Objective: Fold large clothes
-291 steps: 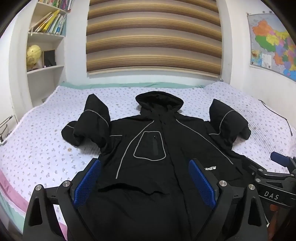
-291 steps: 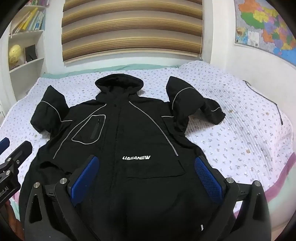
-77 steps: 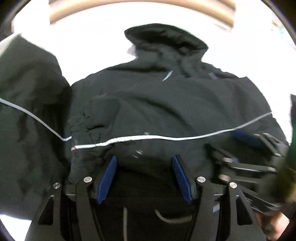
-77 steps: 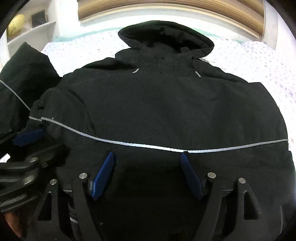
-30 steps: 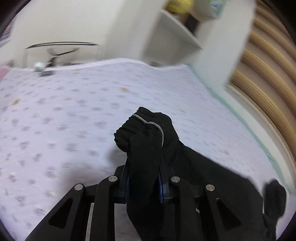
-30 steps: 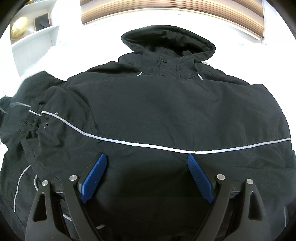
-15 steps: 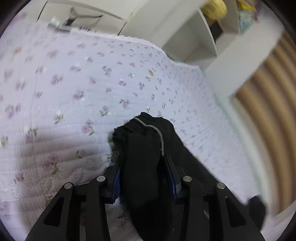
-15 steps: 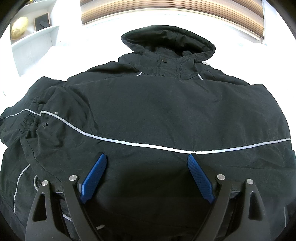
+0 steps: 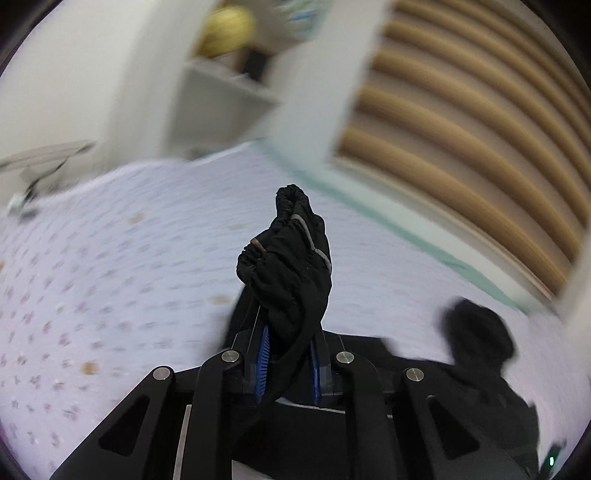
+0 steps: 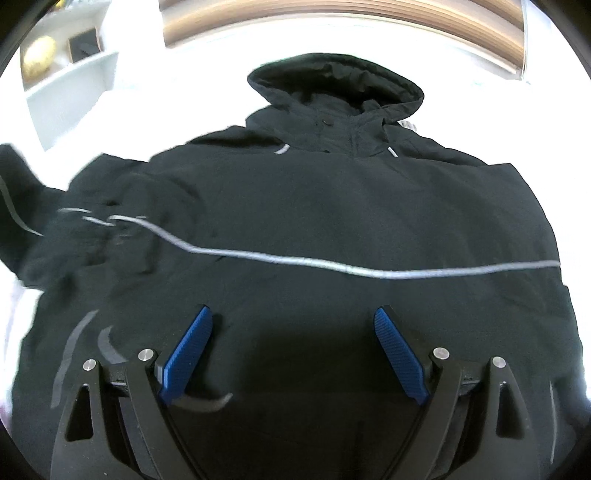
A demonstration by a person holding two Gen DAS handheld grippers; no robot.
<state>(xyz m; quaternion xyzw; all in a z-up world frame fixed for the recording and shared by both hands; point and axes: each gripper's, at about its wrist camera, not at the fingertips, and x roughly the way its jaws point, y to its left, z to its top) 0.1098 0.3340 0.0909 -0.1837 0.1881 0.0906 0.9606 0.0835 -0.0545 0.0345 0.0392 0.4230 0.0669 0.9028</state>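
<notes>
A black hooded jacket [image 10: 332, 206] with grey reflective piping lies on the bed, one sleeve folded across its chest. My left gripper [image 9: 288, 354] is shut on the jacket's other sleeve cuff [image 9: 291, 254] and holds it up above the bed. The hood [image 9: 476, 332] shows at the right of the left wrist view. My right gripper [image 10: 293, 350] is open and empty, hovering low over the jacket's lower body. The sleeve end [image 10: 22, 199] at the left edge is blurred.
The bed has a white sheet with small purple flowers [image 9: 110, 258]. A white bookshelf with a yellow globe [image 9: 225, 29] stands beyond the bed's left side. A striped brown blind [image 9: 461, 122] covers the window behind the bed.
My left gripper has lifted the sleeve cuff off the sheet and swung right toward the jacket body. The left sleeve is in motion in the right wrist view. The right gripper has stayed put.
</notes>
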